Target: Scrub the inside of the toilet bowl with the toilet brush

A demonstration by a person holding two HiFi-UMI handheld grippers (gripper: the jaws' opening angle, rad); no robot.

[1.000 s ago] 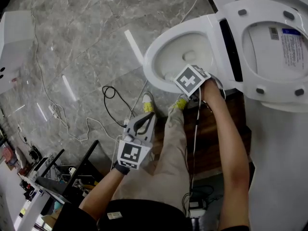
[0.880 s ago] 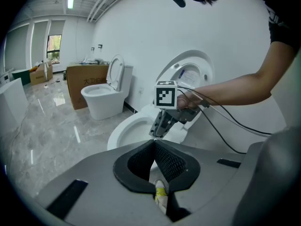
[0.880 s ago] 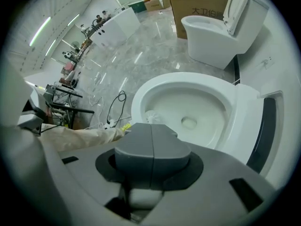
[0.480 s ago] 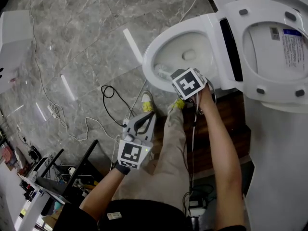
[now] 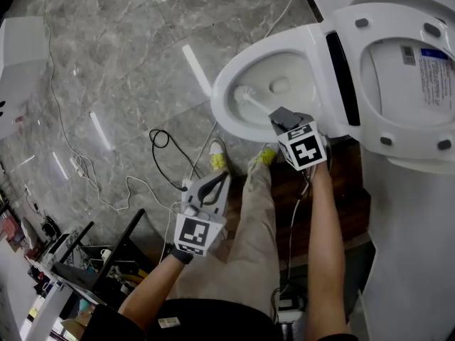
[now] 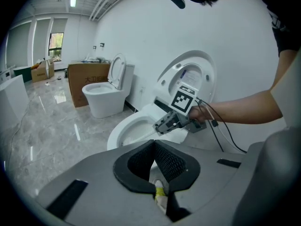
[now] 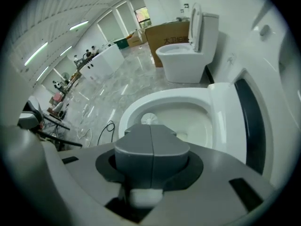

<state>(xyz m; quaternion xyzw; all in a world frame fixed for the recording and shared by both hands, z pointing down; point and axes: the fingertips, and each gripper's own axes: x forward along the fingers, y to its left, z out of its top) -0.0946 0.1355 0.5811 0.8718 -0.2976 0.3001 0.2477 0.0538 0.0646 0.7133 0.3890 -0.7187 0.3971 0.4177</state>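
Jaws of the right gripper (image 5: 279, 118) are pressed together on the white handle of the toilet brush (image 5: 254, 103). In the right gripper view they (image 7: 151, 128) meet along a straight seam, and the butt of the handle shows as a pale stub behind them. From that grip the brush runs straight out along the line of the jaws, slanting down into the toilet bowl (image 5: 222, 112). Its round bristled head (image 7: 149, 119) sits just past the jaw tips, low on the inner wall at the front of the bowl, on the side away from the raised seat (image 5: 398, 69). It looks to rest against the porcelain, though contact cannot be confirmed. The drain hole (image 5: 281, 85) lies beside the head, toward the seat, so the next scrubbing stroke likely means sweeping the head along the wall or across toward that hollow. The right hand alone is placed to do it.

The left gripper (image 5: 225, 176) hangs well apart from the toilet, low over the floor (image 5: 106, 69) in front of the person's legs. Its black pads (image 6: 154, 142) meet at the tips and hold nothing; only a shoe with yellow laces (image 6: 160, 194) shows through the gap behind them. From its view the handle (image 6: 141, 136) can be seen dipping over the rim (image 6: 117, 131).
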